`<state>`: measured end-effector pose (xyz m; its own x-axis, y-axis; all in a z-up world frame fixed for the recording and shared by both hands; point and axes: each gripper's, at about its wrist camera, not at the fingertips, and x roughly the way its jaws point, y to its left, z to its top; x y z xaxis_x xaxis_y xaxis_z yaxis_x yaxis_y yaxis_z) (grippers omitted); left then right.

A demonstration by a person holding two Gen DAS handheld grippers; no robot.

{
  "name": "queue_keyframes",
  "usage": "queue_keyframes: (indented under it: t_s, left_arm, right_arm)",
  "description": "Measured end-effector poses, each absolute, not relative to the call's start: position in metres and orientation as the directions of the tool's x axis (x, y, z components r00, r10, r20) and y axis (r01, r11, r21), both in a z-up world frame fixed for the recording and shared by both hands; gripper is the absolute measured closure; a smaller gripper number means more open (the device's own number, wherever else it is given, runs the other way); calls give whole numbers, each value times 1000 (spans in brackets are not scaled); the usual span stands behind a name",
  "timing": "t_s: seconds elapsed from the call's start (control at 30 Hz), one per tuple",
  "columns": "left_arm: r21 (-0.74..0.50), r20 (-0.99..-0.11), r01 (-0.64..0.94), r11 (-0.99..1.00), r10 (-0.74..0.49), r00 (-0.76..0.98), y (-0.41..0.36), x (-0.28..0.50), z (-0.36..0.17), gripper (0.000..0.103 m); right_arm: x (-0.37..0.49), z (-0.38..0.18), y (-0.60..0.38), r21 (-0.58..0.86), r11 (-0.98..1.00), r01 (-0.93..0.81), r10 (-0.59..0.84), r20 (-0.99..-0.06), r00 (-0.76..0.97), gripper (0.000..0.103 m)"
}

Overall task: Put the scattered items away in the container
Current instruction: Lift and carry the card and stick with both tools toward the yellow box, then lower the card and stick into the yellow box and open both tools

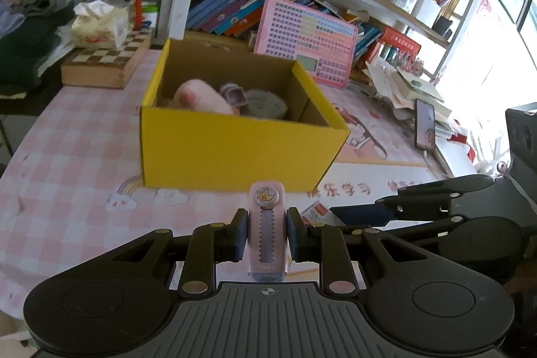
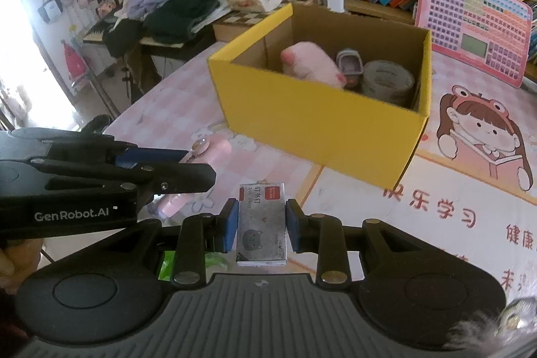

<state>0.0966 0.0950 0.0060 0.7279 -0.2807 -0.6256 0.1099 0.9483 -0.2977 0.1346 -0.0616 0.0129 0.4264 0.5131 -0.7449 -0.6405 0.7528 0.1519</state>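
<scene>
Bench [image 1: 67, 156] in pink check carries the open yellow cardboard box [image 1: 235, 150] at twelve o'clock from both tongs. My right tongs [image 2: 261, 225] clamp a small grey staple box [image 2: 261, 223]; my left tongs [image 1: 267, 235] clamp a slim pink cutter [image 1: 267, 230], its long axis pointing boxward.
</scene>
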Motion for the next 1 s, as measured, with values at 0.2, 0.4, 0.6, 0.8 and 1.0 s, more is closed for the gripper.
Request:
queue_keyframes:
  t_s: [0.2,0.4,0.6,0.8,1.0]
  left_arm:
    - [-289,-590,123,949,-278,758,87,113,24,80]
    - [-294,-537,77,953,-231,811,94,134,42,80]
    - [-268,-511,45,962,-182,840,99,172,51,80]
    - [-226,-558,46,973,-168,813,95,225,40,80]
    - [-188,-626,58,980,-166,762,91,271,21,80]
  right_arm:
    - [156,36,-72,136,744,-654,535,-707,462,75]
    - [184,60,-74,85,724,-685,557,-658,507,75]
    - [232,65,-65,25,727,-687,543,-633,552,75]
    - [279,37,-42,-77,688,-722,489,-686,539,75]
    - [313,1,-30,-129,623,-771,442,-755,484,75]
